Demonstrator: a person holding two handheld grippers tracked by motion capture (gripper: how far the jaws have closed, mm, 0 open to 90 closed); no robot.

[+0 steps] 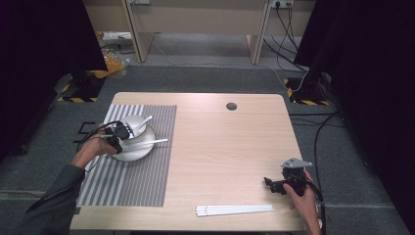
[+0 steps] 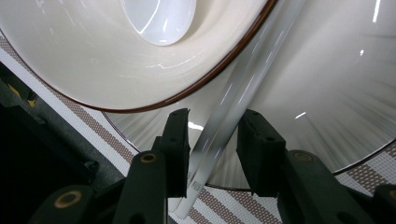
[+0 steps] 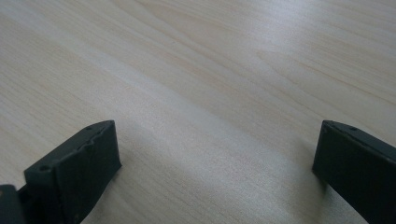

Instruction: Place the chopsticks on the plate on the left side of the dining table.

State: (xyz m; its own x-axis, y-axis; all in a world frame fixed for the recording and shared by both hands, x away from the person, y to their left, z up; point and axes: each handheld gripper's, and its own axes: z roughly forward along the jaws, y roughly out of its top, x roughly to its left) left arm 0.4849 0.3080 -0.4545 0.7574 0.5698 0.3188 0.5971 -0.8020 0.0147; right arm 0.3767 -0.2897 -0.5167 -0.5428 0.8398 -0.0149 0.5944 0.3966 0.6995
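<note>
In the left gripper view the bowl [image 2: 116, 70] and the plate [image 2: 327, 93] are both cut off by the frame, and the spoon [image 2: 161, 18] in the bowl shows just its scoop. The white chopsticks [image 2: 233, 102] run blurred between the left tool [image 2: 212, 140], whose jaws stand a little apart on either side without clearly pressing them; whether one stick or two lie there is hard to make out.

From the high view those chopsticks [image 1: 149, 142] lie across the plate [image 1: 132, 154], long axis roughly left to right, tip pointing right past the rim over the striped mat [image 1: 132, 181]. The left tool [image 1: 120, 134] covers their near end.

The right tool [image 1: 274, 183] sits low near the right front of the surface [image 1: 225, 147], jaws wide apart with nothing between them. A second bundle of chopsticks [image 1: 235, 210] lies just beside the front edge. The middle of the surface is bare wood.
</note>
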